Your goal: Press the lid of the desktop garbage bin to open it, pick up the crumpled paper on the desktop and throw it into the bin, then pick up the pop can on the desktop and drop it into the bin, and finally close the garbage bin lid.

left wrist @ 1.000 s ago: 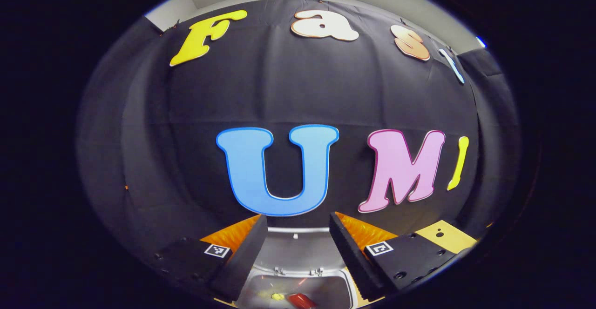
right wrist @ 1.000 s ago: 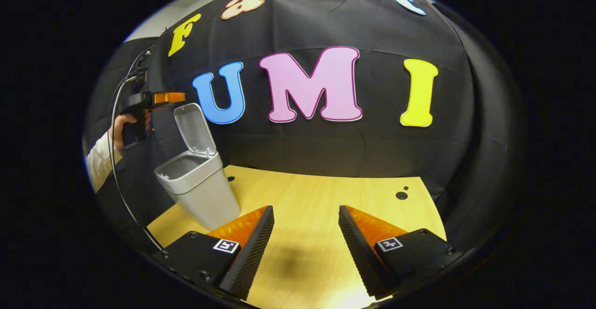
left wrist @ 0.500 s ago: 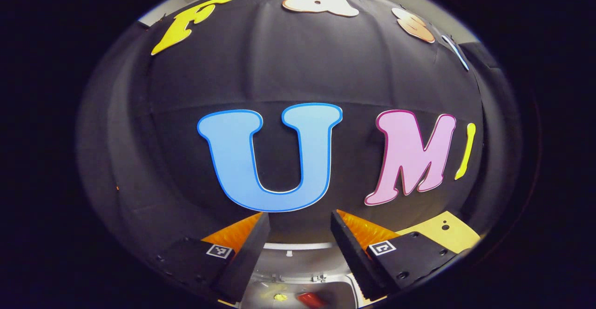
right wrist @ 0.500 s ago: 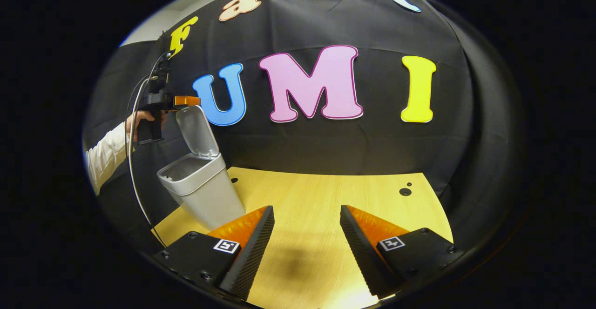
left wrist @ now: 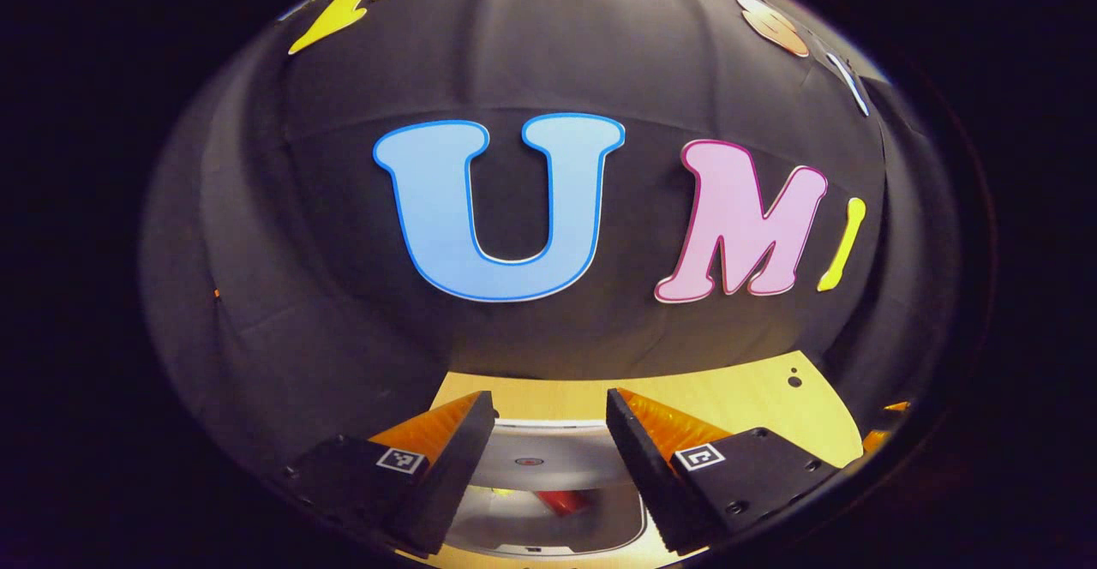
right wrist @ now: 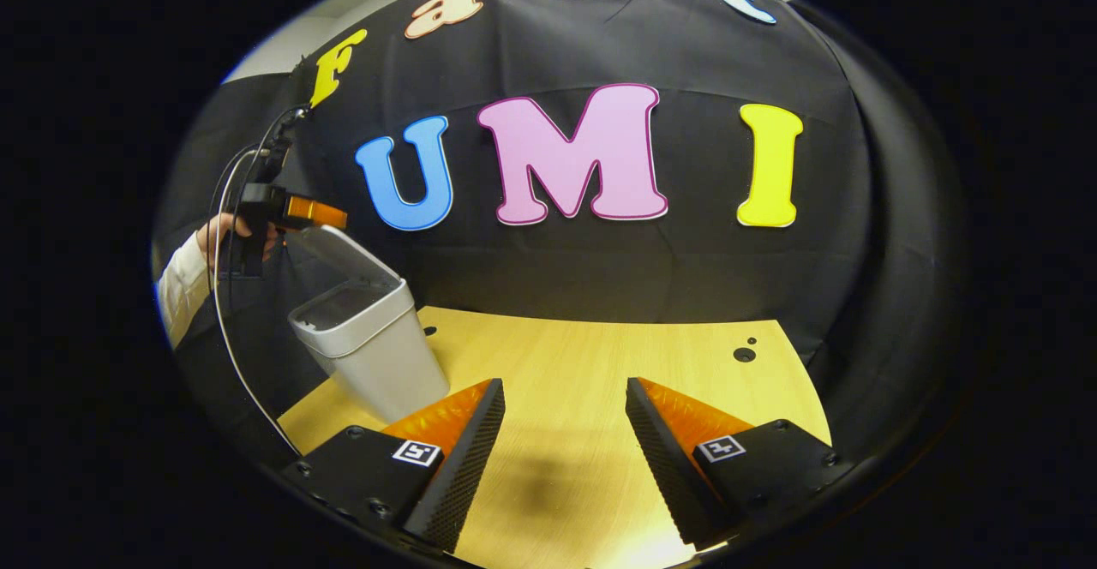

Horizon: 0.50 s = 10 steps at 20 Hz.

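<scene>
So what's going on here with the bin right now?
A person is using the left gripper to push the garbage bin lid down; the lid is tilted partway over the opening, not yet shut. Something red lies inside the bin. The right gripper hangs open over the bare wooden desktop, holding nothing.

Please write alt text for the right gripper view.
At left, the left hand-held gripper sits on a grey bin's half-lowered lid. The bin stands on a wooden table. The right hand-held gripper hangs open in front.
</scene>
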### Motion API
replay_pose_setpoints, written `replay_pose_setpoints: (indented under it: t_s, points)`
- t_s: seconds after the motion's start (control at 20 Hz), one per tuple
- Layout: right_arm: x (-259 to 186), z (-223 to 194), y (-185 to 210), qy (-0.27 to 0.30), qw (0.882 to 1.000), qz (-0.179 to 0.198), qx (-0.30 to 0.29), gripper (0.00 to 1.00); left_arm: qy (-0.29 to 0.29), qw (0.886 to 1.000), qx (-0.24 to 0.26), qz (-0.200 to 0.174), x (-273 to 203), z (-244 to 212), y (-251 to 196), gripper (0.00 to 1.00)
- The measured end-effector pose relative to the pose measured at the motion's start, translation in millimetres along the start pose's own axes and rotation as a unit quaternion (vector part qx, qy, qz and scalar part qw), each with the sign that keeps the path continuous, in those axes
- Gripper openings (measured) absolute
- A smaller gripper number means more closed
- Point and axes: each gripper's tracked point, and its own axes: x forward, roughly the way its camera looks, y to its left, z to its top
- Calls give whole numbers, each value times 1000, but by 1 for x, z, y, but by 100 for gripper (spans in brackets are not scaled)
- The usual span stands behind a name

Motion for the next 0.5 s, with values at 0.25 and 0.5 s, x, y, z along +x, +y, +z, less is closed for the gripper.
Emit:
replay_pose_setpoints:
  t_s: [0.25,0.5]
  points:
    - [1,2,22,4,998,40,50,97,95,995,-37,-22,-5,-77,-5,97]
    - [-8,-1,19,8,999,35,22,98,155,987,-24,-27,-6,-114,-3,93]
